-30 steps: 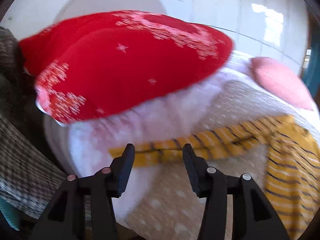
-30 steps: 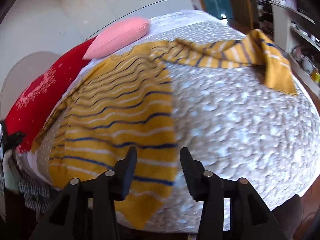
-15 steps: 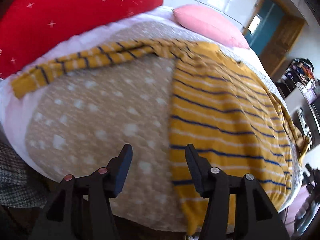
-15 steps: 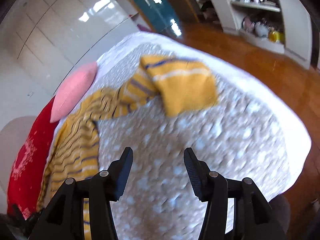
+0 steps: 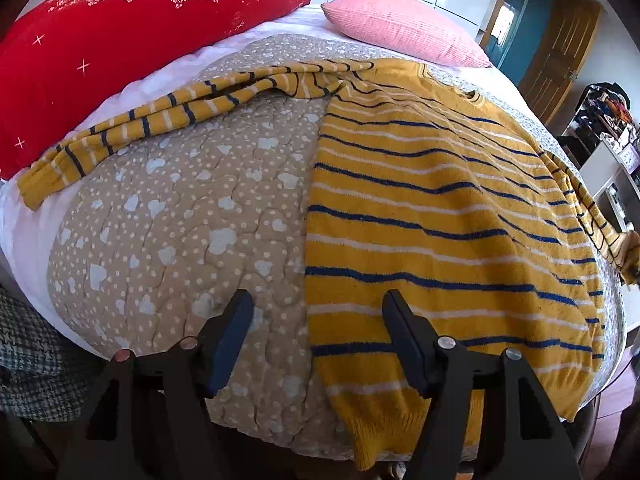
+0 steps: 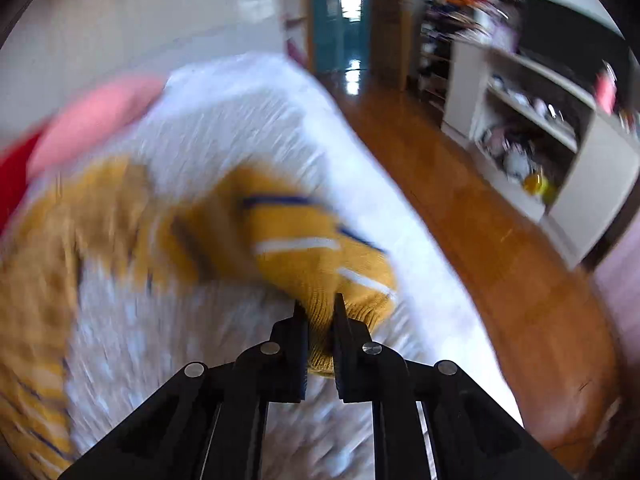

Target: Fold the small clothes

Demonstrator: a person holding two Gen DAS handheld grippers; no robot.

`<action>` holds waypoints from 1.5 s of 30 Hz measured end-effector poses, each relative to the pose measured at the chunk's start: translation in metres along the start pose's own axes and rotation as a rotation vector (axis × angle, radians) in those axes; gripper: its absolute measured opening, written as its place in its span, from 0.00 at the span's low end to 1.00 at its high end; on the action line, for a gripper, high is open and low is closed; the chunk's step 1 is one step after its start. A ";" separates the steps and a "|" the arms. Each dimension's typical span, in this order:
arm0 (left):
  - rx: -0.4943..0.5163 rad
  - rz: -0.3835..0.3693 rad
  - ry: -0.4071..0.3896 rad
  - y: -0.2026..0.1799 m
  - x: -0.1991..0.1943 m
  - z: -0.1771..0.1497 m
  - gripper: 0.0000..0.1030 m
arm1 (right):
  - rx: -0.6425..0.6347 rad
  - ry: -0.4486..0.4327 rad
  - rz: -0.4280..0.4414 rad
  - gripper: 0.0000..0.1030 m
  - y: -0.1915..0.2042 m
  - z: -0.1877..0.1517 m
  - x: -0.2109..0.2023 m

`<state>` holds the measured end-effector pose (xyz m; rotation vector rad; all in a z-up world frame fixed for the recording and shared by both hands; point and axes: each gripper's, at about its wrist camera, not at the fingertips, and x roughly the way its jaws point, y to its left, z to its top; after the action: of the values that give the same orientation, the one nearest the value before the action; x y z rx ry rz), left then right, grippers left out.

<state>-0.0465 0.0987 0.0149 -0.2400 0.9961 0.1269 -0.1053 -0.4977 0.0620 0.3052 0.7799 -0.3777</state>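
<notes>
Folding has barely begun: the sweater point(image 5: 432, 216) lies spread across the bed point(image 5: 168, 216), right gripper point(image 6: 320, 312) jaws pinching its sleeve cuff point(image 6: 332, 276), left gripper point(image 5: 316, 336) jaws wide at lower centre.

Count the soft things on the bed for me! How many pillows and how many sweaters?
Pillows: 2, the red pillow and the pink pillow.
Sweaters: 1, the yellow striped sweater.
Total: 3.

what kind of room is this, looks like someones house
Most likely a bedroom in a home: a bed with a dotted quilt, a red pillow and a pink pillow at its head, and a cluttered white shelf unit on a wooden floor.
</notes>
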 end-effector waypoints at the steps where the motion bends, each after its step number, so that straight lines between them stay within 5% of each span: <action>1: -0.005 0.002 0.001 0.000 0.001 0.001 0.65 | 0.062 -0.010 -0.019 0.11 -0.017 0.011 0.000; 4: -0.005 0.006 -0.003 -0.003 0.003 0.002 0.68 | 0.257 0.010 -0.065 0.22 -0.064 0.033 0.008; 7: 0.010 -0.008 -0.005 -0.007 0.006 0.001 0.75 | 0.291 0.021 -0.030 0.29 -0.070 0.025 -0.003; 9: 0.024 -0.019 -0.007 -0.010 0.008 -0.001 0.77 | 0.234 0.036 0.043 0.41 -0.046 0.010 -0.013; 12: 0.045 -0.072 0.000 -0.017 0.009 -0.003 0.77 | 0.119 0.125 0.274 0.45 0.013 -0.034 -0.031; 14: 0.068 -0.093 -0.007 -0.025 0.008 -0.008 0.60 | 0.044 0.194 0.426 0.48 0.054 -0.065 -0.037; 17: 0.122 -0.024 -0.016 -0.033 0.008 -0.012 0.29 | -0.063 0.286 0.590 0.50 0.112 -0.106 -0.039; 18: 0.126 -0.038 -0.007 -0.033 0.007 -0.011 0.07 | -0.104 0.298 0.609 0.50 0.132 -0.118 -0.040; 21: 0.110 -0.055 0.009 -0.029 0.000 -0.009 0.08 | -0.211 0.280 0.575 0.43 0.169 -0.136 -0.041; 22: 0.116 -0.041 0.008 -0.028 -0.003 -0.011 0.08 | -0.234 0.287 0.576 0.22 0.176 -0.137 -0.042; 23: 0.118 -0.029 0.006 -0.027 -0.006 -0.014 0.08 | -0.224 0.310 0.601 0.13 0.178 -0.140 -0.043; 29: 0.010 -0.111 0.026 0.001 -0.017 -0.024 0.09 | -0.160 0.323 0.635 0.13 0.139 -0.146 -0.056; 30: -0.016 -0.135 0.026 0.007 -0.020 -0.024 0.09 | -0.087 0.291 0.616 0.19 0.118 -0.135 -0.056; 33: -0.053 -0.155 -0.006 0.019 -0.032 -0.022 0.11 | 0.149 0.179 0.500 0.61 0.052 -0.099 -0.047; 34: -0.056 -0.149 -0.019 0.019 -0.034 -0.022 0.11 | 0.199 0.151 0.471 0.64 0.035 -0.091 -0.044; 39: -0.079 -0.126 -0.048 0.022 -0.039 -0.014 0.14 | 0.423 0.084 0.304 0.64 -0.042 -0.041 -0.001; 45: -0.114 -0.146 -0.085 0.026 -0.050 -0.006 0.27 | 0.645 0.081 0.347 0.64 -0.080 -0.003 0.050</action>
<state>-0.0835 0.1222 0.0503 -0.4076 0.8842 0.0599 -0.1095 -0.5783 0.0138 1.0512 0.6507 -0.2804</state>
